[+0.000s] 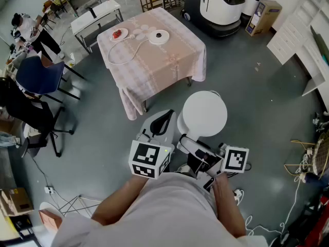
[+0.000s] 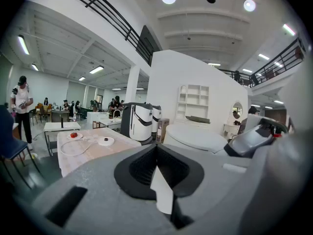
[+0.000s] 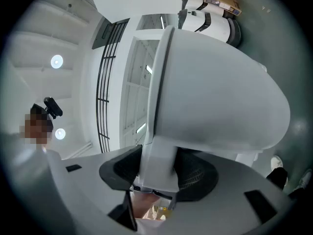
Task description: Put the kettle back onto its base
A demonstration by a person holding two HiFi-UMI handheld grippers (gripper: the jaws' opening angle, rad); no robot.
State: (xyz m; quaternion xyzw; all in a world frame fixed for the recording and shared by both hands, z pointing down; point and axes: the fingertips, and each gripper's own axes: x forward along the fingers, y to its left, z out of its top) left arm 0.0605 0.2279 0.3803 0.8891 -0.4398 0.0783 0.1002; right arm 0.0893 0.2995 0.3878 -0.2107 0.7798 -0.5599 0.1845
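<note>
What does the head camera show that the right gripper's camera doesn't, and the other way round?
Only the head view shows the table with the pink cloth, the round kettle base and its cord on it, a plate beside that, and the left gripper. Only the right gripper view shows, close up, the right gripper closed on the kettle's handle, plus ceiling lights. Both show the white kettle, the white machines and a cardboard box behind.
</note>
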